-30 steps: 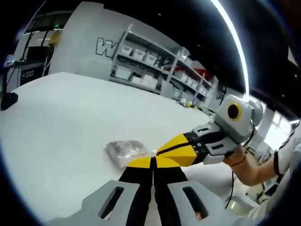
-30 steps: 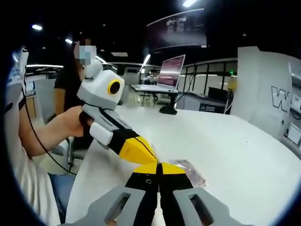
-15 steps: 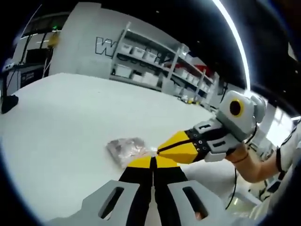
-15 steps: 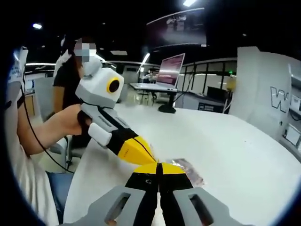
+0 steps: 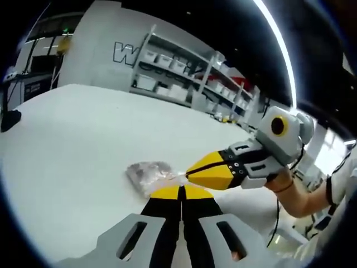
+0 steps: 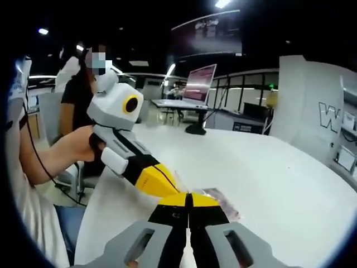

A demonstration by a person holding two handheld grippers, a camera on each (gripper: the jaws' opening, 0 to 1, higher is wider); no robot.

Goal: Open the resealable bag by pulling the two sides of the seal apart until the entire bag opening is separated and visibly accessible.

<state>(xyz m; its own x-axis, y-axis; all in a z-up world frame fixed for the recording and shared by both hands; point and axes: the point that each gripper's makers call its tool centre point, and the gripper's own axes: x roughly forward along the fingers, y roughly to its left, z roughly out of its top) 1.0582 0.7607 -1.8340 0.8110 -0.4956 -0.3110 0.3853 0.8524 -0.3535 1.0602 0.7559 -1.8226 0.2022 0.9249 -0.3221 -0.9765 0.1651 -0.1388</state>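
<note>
Pinching the mouth of the resealable bag [image 5: 149, 175] from two sides: left gripper [image 5: 181, 192] fingers are pressed together with no gap, and a film edge seems caught at their tips. The right gripper [image 5: 192, 171] comes in from the right of the left gripper view, its yellow fingers likewise closed to a point on a thin clear tab of the bag.

The bag lies on the white worktop [image 5: 72, 134], just beyond both sets of tips, its crumpled body trailing away from them. In the right gripper view the bag [image 6: 222, 200] sits right of the tips and the left gripper [image 6: 172, 187] meets the right gripper [image 6: 189, 198] almost tip to tip.

Judgement: each takes one lip of the seal so that drawing apart will peel it. Seal looks unopened; tips too close to confirm separate lips.
</note>
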